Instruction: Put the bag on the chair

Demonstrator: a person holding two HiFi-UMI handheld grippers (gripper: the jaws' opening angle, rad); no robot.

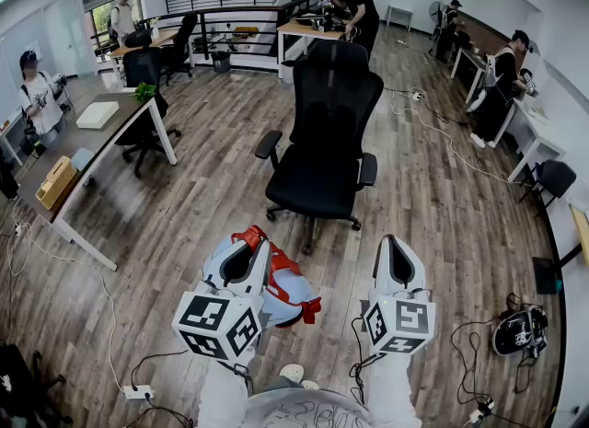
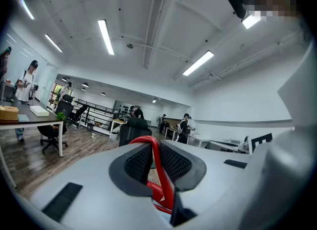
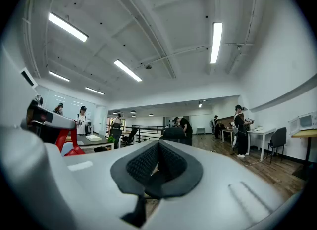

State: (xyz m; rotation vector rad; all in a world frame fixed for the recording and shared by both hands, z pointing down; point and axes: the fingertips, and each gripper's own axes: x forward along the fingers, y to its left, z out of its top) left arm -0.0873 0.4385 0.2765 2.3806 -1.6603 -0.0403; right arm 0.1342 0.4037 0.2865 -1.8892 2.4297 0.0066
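**While the bag [image 1: 289,288] dangles, chair's [image 1: 327,122] next**

Carry step, I'd say. Left gripper [image 2: 156,162] is clamped on the red strap [image 2: 158,174], so the one bag hangs above the floor [image 1: 212,178], short of the one black chair ahead (a few more at the desks [image 1: 101,130]). Right gripper [image 3: 158,167] is pinched together on nothing. Next move needs a step forward, then lowering onto the seat [image 1: 313,191].

Pale blue bag [image 1: 289,288] with red strap [image 2: 157,169], black chair [image 1: 327,132], brown wood-plank floor [image 1: 230,141], and white left gripper [image 1: 247,253] and right gripper [image 1: 394,259] bearing black textured pads [image 3: 146,167] and black-and-white square-marker cubes [image 1: 219,325].
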